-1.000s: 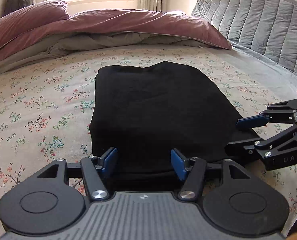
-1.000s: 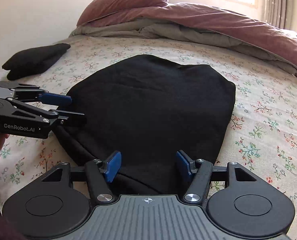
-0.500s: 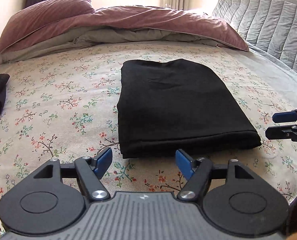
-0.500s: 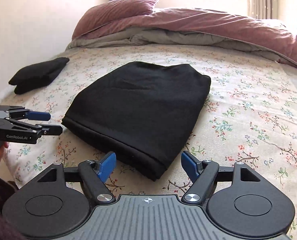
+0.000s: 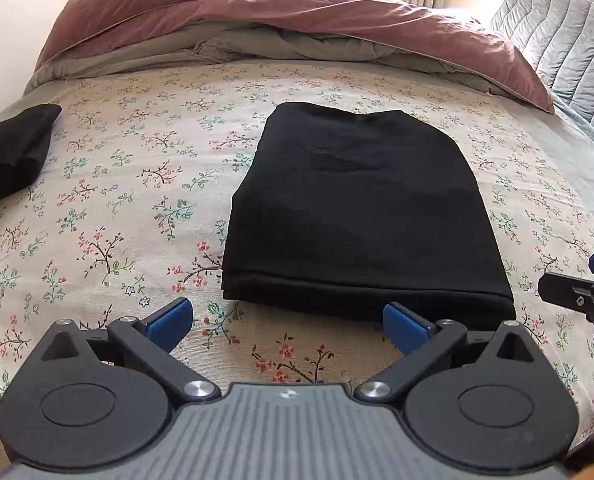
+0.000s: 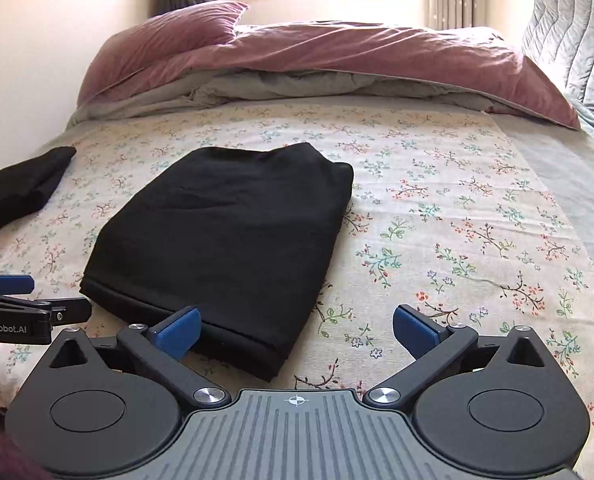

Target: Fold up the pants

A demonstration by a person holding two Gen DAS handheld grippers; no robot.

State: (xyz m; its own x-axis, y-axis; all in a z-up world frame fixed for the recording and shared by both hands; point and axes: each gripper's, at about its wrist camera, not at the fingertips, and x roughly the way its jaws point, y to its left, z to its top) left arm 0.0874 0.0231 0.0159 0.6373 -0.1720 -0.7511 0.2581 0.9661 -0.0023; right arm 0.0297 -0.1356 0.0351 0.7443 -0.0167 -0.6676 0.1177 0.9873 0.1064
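Lying on the flowered bed sheet [image 5: 109,184], the black pants [image 5: 357,216] are already a compact folded packet, flat, with nothing holding them. The packet's long axis runs away from both cameras, toward the pink duvet [image 5: 297,12] heaped at the far side of the bed; its thick near edge faces the grippers. A second dark folded garment [image 6: 21,188] rests well apart, at the left border of the sheet.

The left gripper [image 5: 289,326] has its jaws spread wide; they have just been opening, and only bare sheet shows between them. The packet begins just beyond, a little to the right of this gripper's line, so its right blue pad [image 5: 403,326] overlaps the near edge in the view.

The right gripper [image 6: 295,330] is spread wide too, its jaws also just opened, and it grips nothing. From it the packet lies ahead and to the left; the near right corner of the pants appears between the pads but below them, not pinched.

Both grippers seem about equally near, one at each end of the near edge. In my judgement the folding looks finished or almost so.
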